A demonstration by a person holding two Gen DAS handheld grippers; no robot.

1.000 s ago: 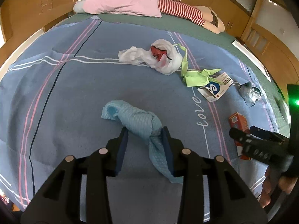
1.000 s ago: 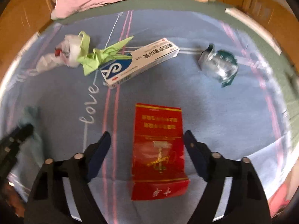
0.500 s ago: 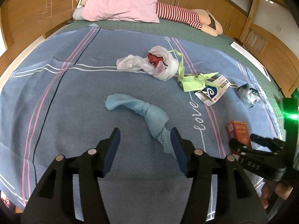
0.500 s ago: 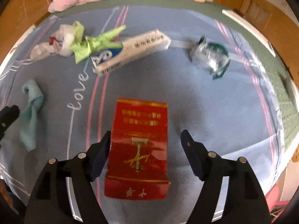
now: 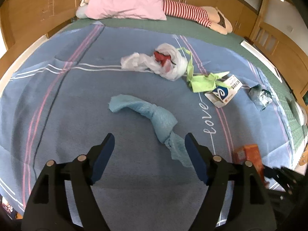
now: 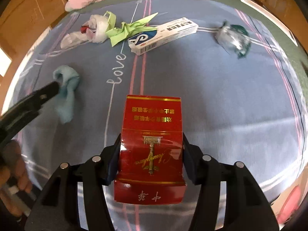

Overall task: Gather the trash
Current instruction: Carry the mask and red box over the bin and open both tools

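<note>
My right gripper (image 6: 151, 146) is shut on a red cigarette box (image 6: 152, 134), its pads pressed on both sides of it, over the blue bedspread. The box also shows in the left wrist view (image 5: 250, 154). My left gripper (image 5: 150, 140) is open and empty, just short of a twisted light-blue cloth (image 5: 154, 115) that lies on the bed; the cloth's tail reaches beside the right finger. The cloth shows in the right wrist view (image 6: 66, 88) too. Further back lie a white plastic bag (image 5: 163, 61), green crumpled paper (image 5: 202, 80), a white-and-blue carton (image 6: 163, 34) and a crumpled clear wrapper (image 6: 233, 38).
A pink pillow (image 5: 127, 2) and a striped stuffed doll (image 5: 192, 15) lie at the head of the bed. Wooden cabinets (image 5: 28, 9) surround the bed. The bed's edge runs close at the right (image 5: 294, 134).
My left gripper let go of the blue cloth, opened wide and drew back. My right gripper moved forward and closed on the red box.
</note>
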